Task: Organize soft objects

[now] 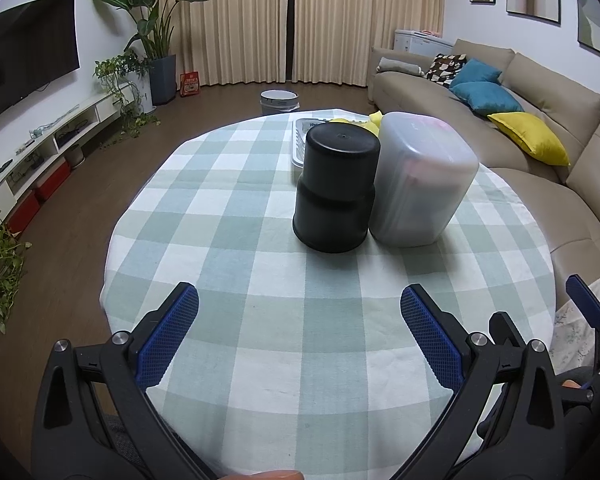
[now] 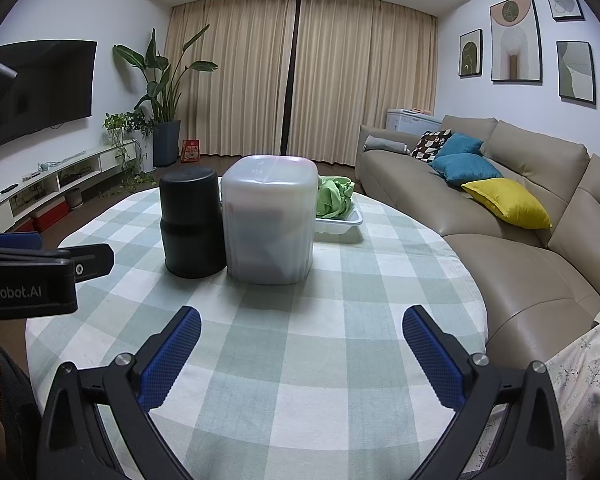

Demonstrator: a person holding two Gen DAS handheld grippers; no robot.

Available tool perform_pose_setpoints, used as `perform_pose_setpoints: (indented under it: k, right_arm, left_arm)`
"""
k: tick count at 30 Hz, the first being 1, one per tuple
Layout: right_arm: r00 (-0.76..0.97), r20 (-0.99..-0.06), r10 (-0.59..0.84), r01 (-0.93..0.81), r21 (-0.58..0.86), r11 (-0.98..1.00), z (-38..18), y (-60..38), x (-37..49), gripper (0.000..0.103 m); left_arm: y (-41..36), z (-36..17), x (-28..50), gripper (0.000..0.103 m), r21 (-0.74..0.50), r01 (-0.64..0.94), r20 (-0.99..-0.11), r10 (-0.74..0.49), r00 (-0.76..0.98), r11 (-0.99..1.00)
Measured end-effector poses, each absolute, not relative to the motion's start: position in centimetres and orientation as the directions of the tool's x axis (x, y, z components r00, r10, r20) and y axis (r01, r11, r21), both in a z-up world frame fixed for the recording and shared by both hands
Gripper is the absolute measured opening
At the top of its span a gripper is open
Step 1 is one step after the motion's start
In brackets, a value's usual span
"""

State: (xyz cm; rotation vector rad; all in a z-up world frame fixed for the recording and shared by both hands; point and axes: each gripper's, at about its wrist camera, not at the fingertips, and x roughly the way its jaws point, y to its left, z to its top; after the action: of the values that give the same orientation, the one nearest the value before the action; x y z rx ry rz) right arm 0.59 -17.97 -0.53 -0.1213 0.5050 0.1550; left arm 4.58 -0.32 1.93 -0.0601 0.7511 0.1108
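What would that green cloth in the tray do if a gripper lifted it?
The green cloth lies crumpled in the white tray, so it would probably droop and unfold. It looks light and unlikely to slip from the ribbed pads.

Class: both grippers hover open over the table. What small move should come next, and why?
Probably move the right gripper forward past the frosted bin toward the green cloth in the tray: it is open, holds nothing, and the cloth lies behind the bin.
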Motion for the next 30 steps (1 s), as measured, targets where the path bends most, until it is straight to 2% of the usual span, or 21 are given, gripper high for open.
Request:
perform_pose_setpoints:
  k: [18,30]
  right_arm:
    - [0.855,-0.507,0.108,-0.17,-0.077,0.982,-1.0,-19.1,0.5,0.103]
    - [0.796,-0.601,0.072,-0.13,-0.054,0.99,-1.8,-20.8,1.2,0.103]
  left_arm:
    - [0.0,2.1,4.4,0.103,-0.007,-0.132,-0.678,0.092,0.729,0.991]
    - [0.0,2.0,4.1,0.103,0.01,-0.142,-0.671,0.112,0.733,0.99]
